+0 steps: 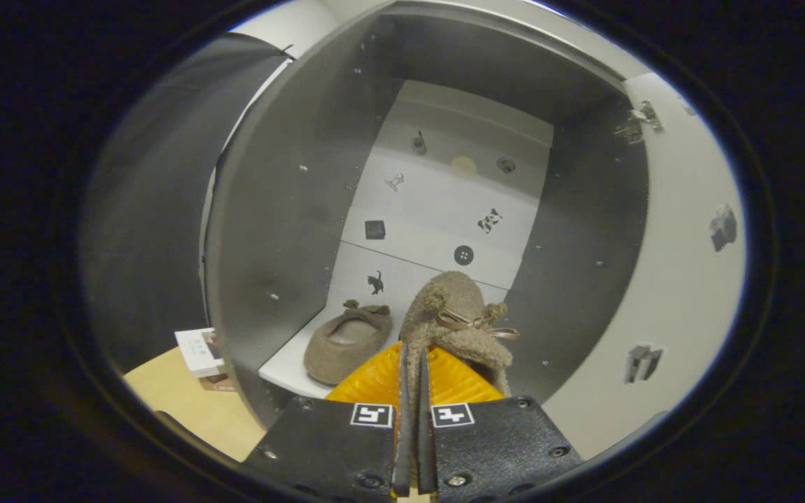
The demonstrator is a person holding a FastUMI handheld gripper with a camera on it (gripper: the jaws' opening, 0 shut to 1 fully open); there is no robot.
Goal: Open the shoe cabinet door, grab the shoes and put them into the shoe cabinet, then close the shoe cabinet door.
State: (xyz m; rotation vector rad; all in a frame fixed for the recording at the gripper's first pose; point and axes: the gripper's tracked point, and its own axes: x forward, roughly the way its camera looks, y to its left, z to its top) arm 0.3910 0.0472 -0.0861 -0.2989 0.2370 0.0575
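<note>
My gripper [413,363] pinching fuzzy tan slipper [455,314] by edge; matching slipper [346,342] on white cabinet shelf [287,367], 10 o'clock of fingers.

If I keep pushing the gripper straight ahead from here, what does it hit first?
The gripper is shut on the fuzzy slipper, which leads. Straight on, the slipper would probably meet the cabinet's white back panel first, passing beside the other slipper on the shelf; depth is hard to judge.
</note>
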